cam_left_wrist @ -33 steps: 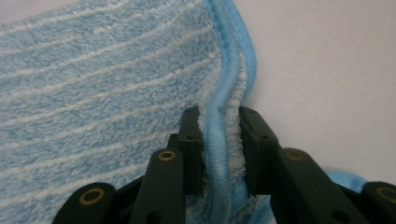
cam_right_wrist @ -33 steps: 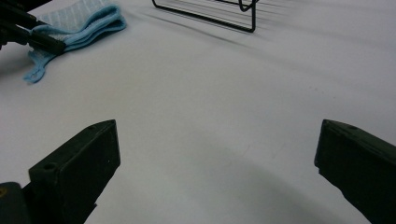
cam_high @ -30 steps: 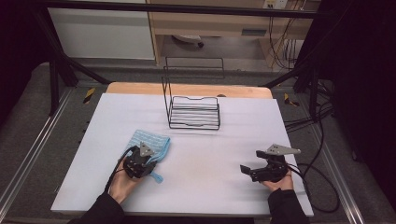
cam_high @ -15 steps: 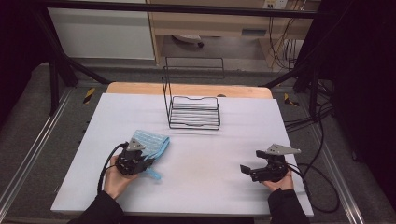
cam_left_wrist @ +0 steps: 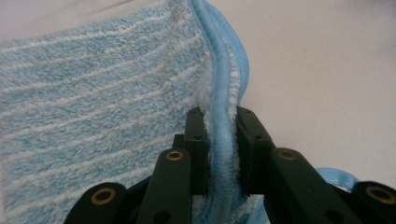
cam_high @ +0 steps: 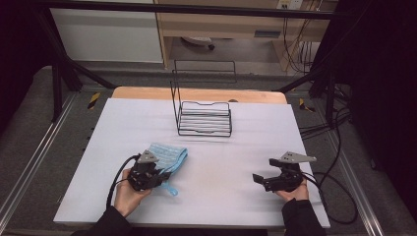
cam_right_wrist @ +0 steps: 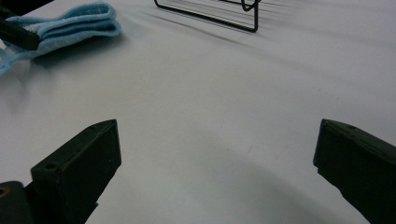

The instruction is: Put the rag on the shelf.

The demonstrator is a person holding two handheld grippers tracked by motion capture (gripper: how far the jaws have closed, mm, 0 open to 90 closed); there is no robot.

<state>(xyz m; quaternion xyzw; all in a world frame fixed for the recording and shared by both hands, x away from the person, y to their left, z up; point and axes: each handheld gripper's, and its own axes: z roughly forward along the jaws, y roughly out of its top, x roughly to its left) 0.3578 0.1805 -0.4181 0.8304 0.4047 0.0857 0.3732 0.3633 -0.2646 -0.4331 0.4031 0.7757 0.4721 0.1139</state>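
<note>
- Near the front-left corner of the tabletop (cam_high: 98, 142), the left gripper (cam_left_wrist: 219, 135) pinches the hemmed edge of a folded blue striped cloth (cam_high: 167, 156); a loose loop of its trim trails toward the front edge.
- Toward the front-right corner, the right gripper (cam_high: 262, 180) rests with its jaws spread wide, nothing between them.
- Between the two grippers lies bare white surface.
- At the rear centre stands a black wire rack (cam_high: 204, 118), well apart from both grippers.
- Beyond the rear edge: a wooden strip, grey floor, cables at right.
</note>
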